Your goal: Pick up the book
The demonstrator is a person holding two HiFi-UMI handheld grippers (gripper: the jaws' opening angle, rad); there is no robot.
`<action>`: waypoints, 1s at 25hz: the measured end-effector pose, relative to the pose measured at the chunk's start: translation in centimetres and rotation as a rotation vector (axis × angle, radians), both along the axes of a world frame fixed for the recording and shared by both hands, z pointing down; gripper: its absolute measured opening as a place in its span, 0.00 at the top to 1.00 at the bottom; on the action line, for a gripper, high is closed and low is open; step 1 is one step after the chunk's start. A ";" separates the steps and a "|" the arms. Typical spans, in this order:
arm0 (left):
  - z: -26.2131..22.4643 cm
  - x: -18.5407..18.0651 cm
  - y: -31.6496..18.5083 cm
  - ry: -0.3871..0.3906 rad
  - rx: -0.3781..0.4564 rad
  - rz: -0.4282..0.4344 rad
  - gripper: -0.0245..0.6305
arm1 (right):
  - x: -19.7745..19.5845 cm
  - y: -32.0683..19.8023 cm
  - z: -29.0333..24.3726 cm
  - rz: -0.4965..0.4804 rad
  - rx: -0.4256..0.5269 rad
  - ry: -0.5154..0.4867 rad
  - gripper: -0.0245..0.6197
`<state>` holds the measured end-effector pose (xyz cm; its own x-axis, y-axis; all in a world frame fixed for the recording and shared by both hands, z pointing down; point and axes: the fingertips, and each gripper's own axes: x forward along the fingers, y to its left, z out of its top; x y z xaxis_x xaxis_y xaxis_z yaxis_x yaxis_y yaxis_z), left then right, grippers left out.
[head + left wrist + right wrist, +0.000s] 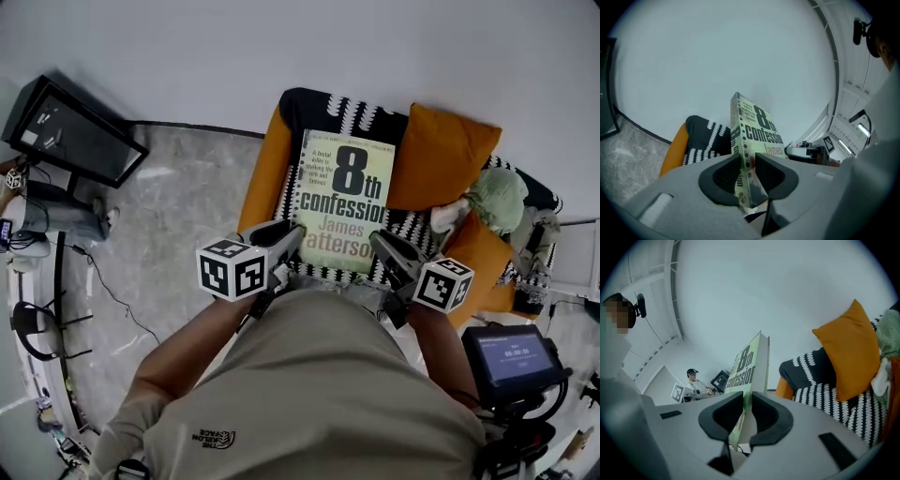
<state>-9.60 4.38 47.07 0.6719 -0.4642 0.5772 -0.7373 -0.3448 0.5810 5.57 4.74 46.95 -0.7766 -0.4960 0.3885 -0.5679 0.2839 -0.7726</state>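
A pale green paperback book (345, 202) with black title print hangs in the air over the sofa, held by its two near corners. My left gripper (292, 240) is shut on the book's spine-side corner; in the left gripper view the spine (737, 140) runs up between the dark pads. My right gripper (379, 246) is shut on the opposite corner, where the book (750, 366) stands edge-on between the jaws. The left gripper's marker cube (232, 268) and the right gripper's cube (443, 283) sit just behind the jaws.
Below the book is a sofa with a black-and-white patterned throw (348, 120) and orange sides (263, 169). An orange cushion (438, 155) and a green soft toy (497, 199) lie at the right. A dark monitor (73, 133) stands at the left, a small screen (514, 356) at lower right.
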 end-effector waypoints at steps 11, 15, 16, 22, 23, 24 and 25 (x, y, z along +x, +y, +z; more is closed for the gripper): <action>-2.2 -1.0 -0.5 -0.007 0.046 0.000 0.80 | -1.0 -0.3 -1.9 -0.005 0.027 0.005 0.86; -3.6 -0.9 0.8 -0.007 0.059 0.004 0.80 | -1.0 1.1 -3.3 -0.013 0.040 0.010 0.86; -3.4 -0.8 0.7 -0.008 0.059 0.006 0.80 | -0.8 1.1 -3.1 -0.013 0.039 0.010 0.86; -2.6 -0.4 0.6 -0.003 0.054 0.008 0.80 | -0.4 0.9 -2.4 -0.009 0.040 0.011 0.86; -2.6 -0.4 0.6 -0.002 0.053 0.008 0.80 | -0.4 1.0 -2.5 -0.009 0.040 0.013 0.86; -2.7 -0.4 0.7 -0.001 0.052 0.008 0.80 | -0.4 1.0 -2.6 -0.010 0.040 0.014 0.86; -2.8 -0.5 0.7 -0.001 0.051 0.008 0.80 | -0.5 1.0 -2.7 -0.010 0.041 0.015 0.86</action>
<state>-10.07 5.08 44.28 0.6752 -0.4878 0.5533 -0.7349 -0.3798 0.5619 5.05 5.75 44.27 -0.7760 -0.5039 0.3794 -0.5761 0.3213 -0.7516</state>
